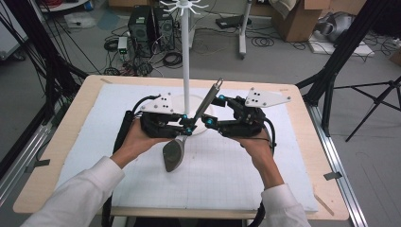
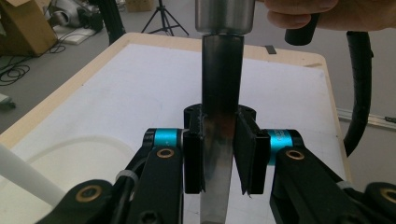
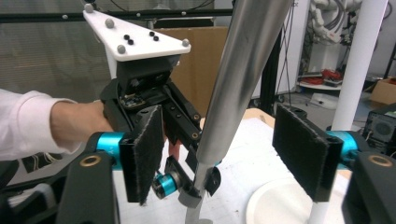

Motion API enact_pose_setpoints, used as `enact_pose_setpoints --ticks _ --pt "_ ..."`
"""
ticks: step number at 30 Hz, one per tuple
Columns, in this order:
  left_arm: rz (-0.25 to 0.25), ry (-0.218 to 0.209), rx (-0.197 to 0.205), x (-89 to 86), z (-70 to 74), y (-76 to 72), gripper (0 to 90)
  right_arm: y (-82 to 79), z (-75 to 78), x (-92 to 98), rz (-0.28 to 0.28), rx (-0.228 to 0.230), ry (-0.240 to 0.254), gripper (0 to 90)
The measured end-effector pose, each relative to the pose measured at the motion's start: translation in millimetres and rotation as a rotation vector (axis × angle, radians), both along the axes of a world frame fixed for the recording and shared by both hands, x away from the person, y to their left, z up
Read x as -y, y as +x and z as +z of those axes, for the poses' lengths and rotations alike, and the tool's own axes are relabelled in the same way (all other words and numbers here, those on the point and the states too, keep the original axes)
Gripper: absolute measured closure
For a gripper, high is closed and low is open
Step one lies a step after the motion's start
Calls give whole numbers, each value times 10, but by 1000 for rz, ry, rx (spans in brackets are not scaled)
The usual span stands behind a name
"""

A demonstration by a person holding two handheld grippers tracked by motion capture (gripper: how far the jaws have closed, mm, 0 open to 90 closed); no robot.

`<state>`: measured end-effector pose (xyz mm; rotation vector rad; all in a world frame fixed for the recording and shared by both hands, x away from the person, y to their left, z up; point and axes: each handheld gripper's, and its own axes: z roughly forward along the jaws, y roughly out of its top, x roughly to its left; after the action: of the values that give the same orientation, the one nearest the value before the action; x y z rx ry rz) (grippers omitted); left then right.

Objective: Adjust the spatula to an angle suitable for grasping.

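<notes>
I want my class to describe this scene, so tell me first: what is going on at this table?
A person holds a two-jaw gripper in each hand over a white mat. The left gripper is shut on the flat neck of a metal spatula, whose blade hangs low over the mat while the round handle slants up. The right gripper is open, its pads either side of that handle, not clamped yet. A white hook stand rises just behind them.

Both tongs, the left tongs [image 1: 185, 126] and the right tongs [image 1: 211, 113], are black linkages with bright blue collars and brass-coloured pivot screws; their jaws carry flat black pads [image 3: 299, 149], fuzzy on the right pair. Each has a pale three-cornered plate [image 1: 266, 98] dotted with dark screws and trails a black ribbed cable [image 2: 358, 88]. The person wears white sleeves [image 1: 85, 189].
</notes>
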<state>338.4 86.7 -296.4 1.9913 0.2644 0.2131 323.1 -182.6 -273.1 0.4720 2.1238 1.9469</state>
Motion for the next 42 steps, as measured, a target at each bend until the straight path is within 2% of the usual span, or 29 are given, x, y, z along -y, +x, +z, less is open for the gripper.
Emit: enact_pose_setpoints --ticks 5,10,23,26,30,35,42 --pt "15 -4 0 8 0 -1 744 4 30 -29 -19 12 7 429" --pt "20 -1 5 12 1 0 743 19 53 -37 -33 -3 26 473" --pt "40 17 24 45 -2 -12 744 28 75 -86 -72 -12 10 600" --pt "41 20 27 61 -6 -16 744 22 85 -84 -85 -16 21 668" --pt "43 28 40 71 -8 -14 743 24 90 -84 -82 -32 28 690" --pt "47 31 38 84 -14 -18 743 32 102 -96 -64 -68 37 715" --pt "44 29 30 78 -20 -9 741 38 133 -130 -59 -82 16 725"
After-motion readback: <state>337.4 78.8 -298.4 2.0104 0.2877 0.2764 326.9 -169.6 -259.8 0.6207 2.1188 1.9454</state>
